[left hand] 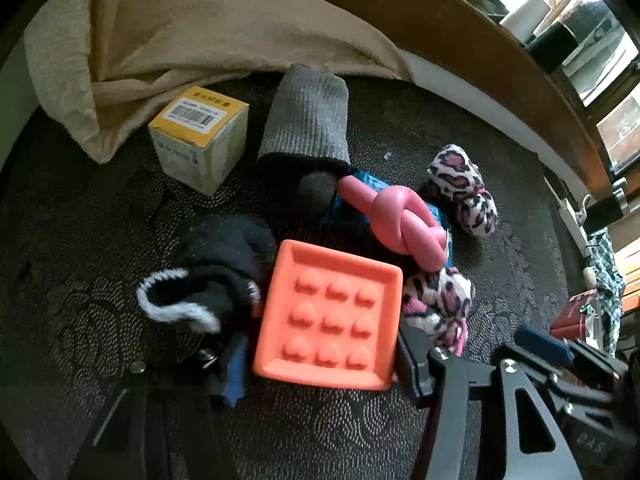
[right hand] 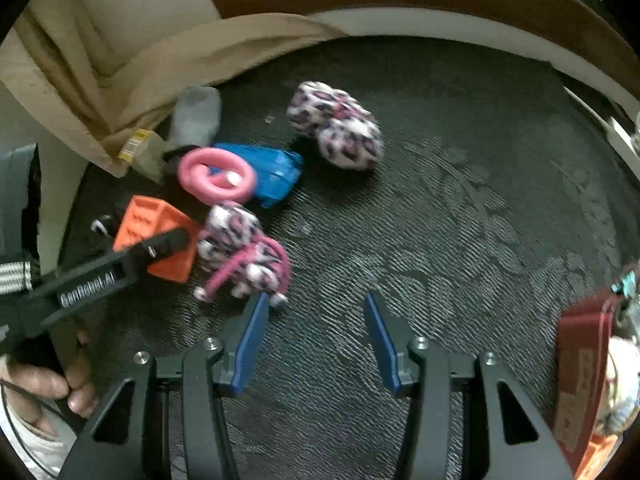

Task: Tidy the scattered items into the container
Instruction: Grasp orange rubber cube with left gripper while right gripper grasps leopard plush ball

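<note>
Left gripper (left hand: 324, 360) was clamped on the orange tray (left hand: 328, 316), which sat on the dark carpet (left hand: 500, 264) among socks and a pink knot toy (left hand: 400, 220). Right gripper (right hand: 316, 340) hovered part-open and empty, just beside a leopard-print sock (right hand: 240, 252).

Red box (right hand: 582, 376) cut off by right edge.

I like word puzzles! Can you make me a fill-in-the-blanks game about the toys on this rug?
1. The orange tray has ____ heart bumps.
2. The rubber knot is coloured ____.
3. The small box has a ____ top.
4. The left gripper is closed around the orange ____.

Missing words: nine; pink; yellow; tray
</note>
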Tool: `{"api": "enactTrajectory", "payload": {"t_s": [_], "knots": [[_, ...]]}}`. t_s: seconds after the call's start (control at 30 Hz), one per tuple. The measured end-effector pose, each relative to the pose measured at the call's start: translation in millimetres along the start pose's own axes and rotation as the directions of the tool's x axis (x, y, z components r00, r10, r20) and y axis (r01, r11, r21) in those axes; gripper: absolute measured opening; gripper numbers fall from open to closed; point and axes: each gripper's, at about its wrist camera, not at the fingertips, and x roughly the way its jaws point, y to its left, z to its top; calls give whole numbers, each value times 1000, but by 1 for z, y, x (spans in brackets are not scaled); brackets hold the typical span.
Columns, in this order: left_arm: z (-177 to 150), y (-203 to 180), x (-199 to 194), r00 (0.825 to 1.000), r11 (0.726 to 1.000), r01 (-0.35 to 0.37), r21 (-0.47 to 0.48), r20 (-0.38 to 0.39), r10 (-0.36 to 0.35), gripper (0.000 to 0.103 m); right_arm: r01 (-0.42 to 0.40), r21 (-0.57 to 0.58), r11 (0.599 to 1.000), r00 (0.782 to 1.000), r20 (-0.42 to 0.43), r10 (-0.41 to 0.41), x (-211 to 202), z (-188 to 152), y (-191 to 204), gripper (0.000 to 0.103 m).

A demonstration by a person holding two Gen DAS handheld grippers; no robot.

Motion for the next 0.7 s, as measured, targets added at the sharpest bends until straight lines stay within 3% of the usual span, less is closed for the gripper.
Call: {"api": "enactTrajectory", "payload": {"t_s": [0.27,0.6,0.7], "knots": [[-10,13,-13,1000,999,-5,-32,3,5,60,-71,-77,994,997,-17,70,18,16,28,54],[-29,20,-24,1000,998,-14,-59,8,14,60,-66,-155,986,997,-47,59,43,25,41,53],[-33,17,-29,1000,998,-19,-61,14,20,60,-67,-184,981,997,-52,59,44,23,45,49]]}}
